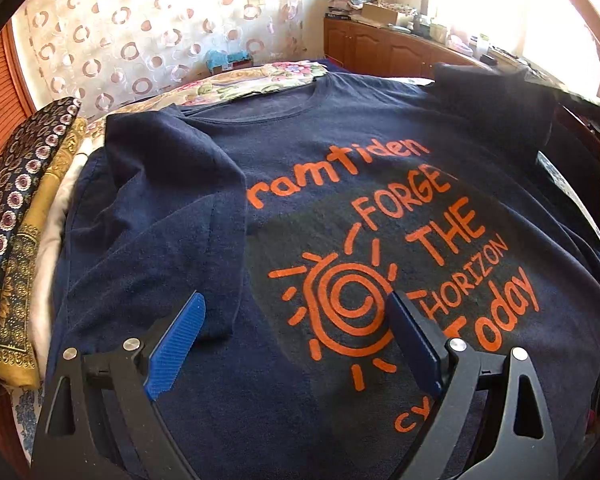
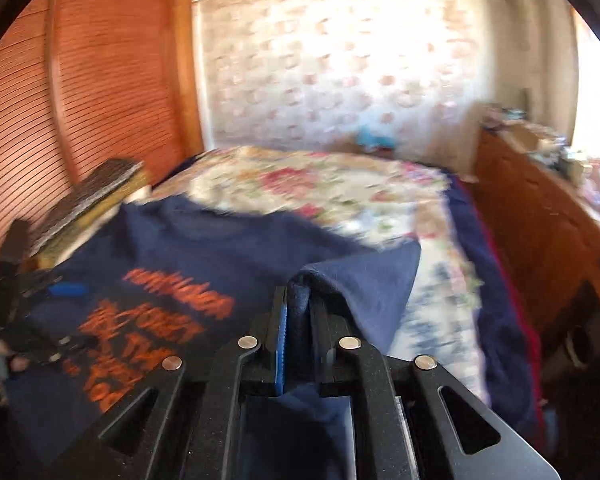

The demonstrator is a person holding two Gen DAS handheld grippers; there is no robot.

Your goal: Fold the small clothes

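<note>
Shirt: my navy cotton T-shirt with orange print [image 1: 340, 208] lies face up across the bed, filling the left wrist view; its neckline sits at twelve o'clock there.
Print: I read orange lettering and a spiral sun [image 1: 348, 300] at the centre, partly cut off by a fold at three o'clock.
Left sleeve: already folded inward over the body, at nine o'clock of the print [image 1: 168, 184].
Right sleeve: lifted off the bed [image 2: 364, 280], its edge bunched and standing up; in the left wrist view it rises at two o'clock.
Right gripper [image 2: 298, 320]: I have it clamped narrowly on that sleeve's navy cloth, the fabric pinched between the blue pad and the black one; the view is smeared.
Left gripper [image 1: 296, 320]: I hold it just over the shirt's lower half, jaws spread wide with nothing between the blue ribbed pads [image 1: 176, 344].
Bed cover: a floral bedspread [image 2: 320, 188] shows beyond the shirt at twelve o'clock.
Stack: folded patterned cloths [image 1: 24, 216] lie at nine o'clock, beside the shirt.
Cabinet: a brown wooden sideboard [image 1: 384, 50] stands at one o'clock, cluttered on top.
</note>
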